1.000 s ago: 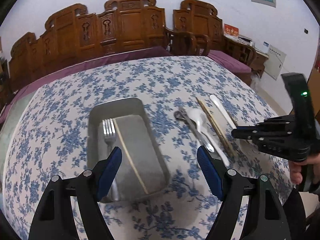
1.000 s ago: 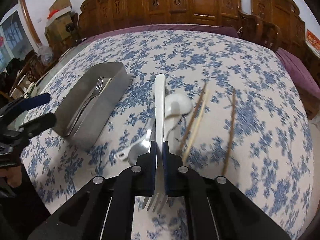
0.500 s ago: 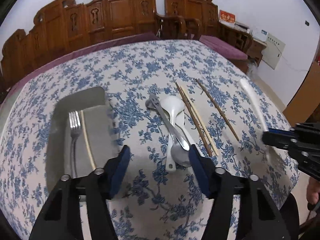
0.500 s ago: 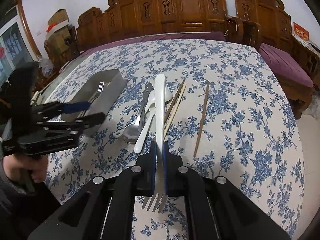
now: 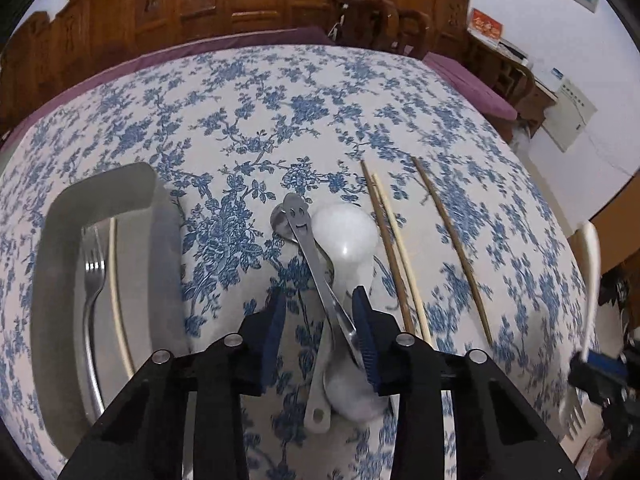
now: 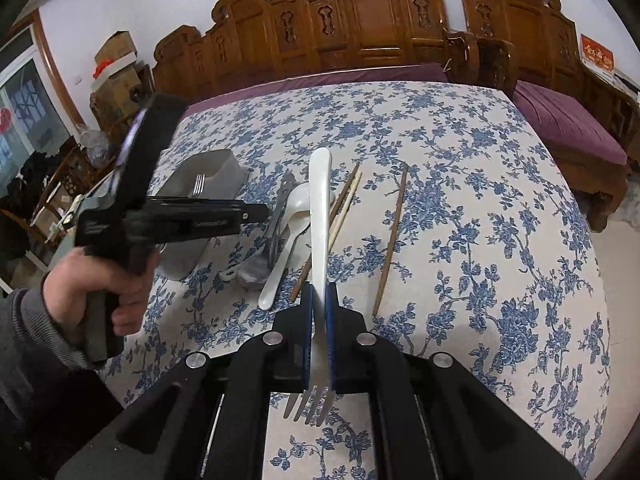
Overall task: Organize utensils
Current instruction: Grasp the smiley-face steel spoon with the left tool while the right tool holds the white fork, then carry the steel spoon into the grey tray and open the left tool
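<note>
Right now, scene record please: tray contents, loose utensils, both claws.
tray: metal fork and one pale chopstick inside
loose pile: steel spoon crossing white spoons
chopsticks on cloth: pair touching, one dark stick apart
left claw: jaws have just been closing, astride the steel spoon's handle, pads not clearly pressing
right claw: shut on white fork, tines toward camera
</note>
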